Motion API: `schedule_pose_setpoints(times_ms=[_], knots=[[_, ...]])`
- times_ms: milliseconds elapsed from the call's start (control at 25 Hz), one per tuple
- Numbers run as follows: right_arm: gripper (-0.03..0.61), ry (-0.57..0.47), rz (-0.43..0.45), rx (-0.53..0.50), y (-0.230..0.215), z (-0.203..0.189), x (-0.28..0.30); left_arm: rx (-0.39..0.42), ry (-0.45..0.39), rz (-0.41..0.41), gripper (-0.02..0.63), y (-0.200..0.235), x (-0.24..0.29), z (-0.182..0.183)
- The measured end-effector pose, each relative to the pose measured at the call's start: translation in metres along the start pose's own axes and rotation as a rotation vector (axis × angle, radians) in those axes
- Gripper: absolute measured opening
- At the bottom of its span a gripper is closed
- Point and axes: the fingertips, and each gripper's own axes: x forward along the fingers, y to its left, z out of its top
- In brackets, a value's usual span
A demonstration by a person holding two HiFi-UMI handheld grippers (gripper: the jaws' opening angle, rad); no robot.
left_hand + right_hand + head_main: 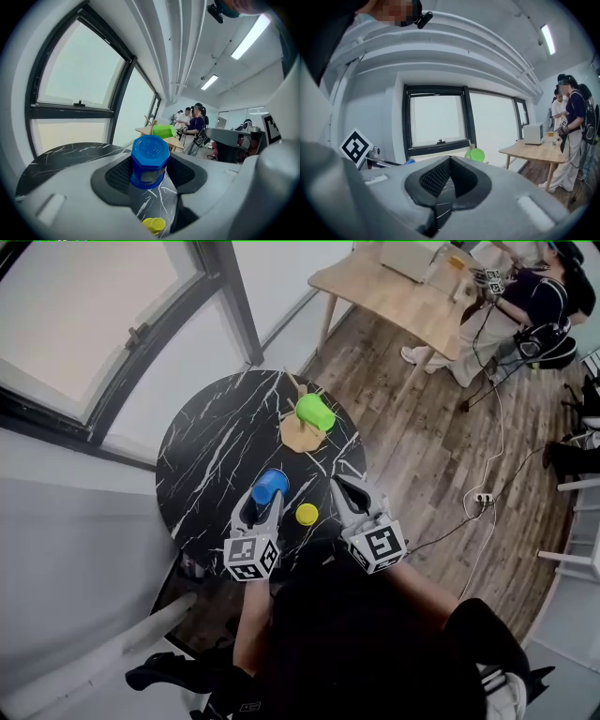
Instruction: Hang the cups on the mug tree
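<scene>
Blue cup point(269, 487) being pinched by left claw point(260, 512); right claw point(349, 495) hovering pressed together; green cup point(314, 412) hanging on mug tree point(298, 435); yellow cup point(307, 514) resting on tabletop point(206, 456).

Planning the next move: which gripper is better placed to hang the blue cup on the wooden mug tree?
Left: the left gripper clamps the blue plastic cup, facing the wooden mug tree; the right gripper is shut, empty.

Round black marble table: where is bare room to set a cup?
Free: the table's left half, between its rim and the wooden mug tree with its green cup. Crowded: the near edge, around the blue plastic cup and small yellow cup.
</scene>
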Motion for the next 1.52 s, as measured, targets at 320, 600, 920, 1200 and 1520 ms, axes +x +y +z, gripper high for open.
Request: schedule_pose_setpoints(times_ms=[320, 600, 920, 1200, 1520], knots=[[-0.005, -0.005, -0.013, 0.016, -0.018, 0.005, 0.005, -0.031, -0.016, -0.024, 0.228, 0.002, 0.027, 0.014], [-0.005, -0.006, -0.01, 0.015, -0.029, 0.015, 0.015, -0.047, -0.018, -0.028, 0.229, 0.007, 0.051, 0.026], [-0.005, 0.007, -0.001, 0.01, -0.032, 0.017, 0.028, -0.065, -0.016, -0.04, 0.227, 0.016, 0.075, 0.032], [-0.005, 0.018, -0.011, 0.011, -0.034, 0.016, 0.04, -0.065, -0.008, -0.065, 0.227, 0.025, 0.096, 0.036], [-0.005, 0.028, -0.037, -0.003, -0.031, 0.018, 0.05, -0.074, -0.005, -0.099, 0.227, 0.036, 0.114, 0.041]])
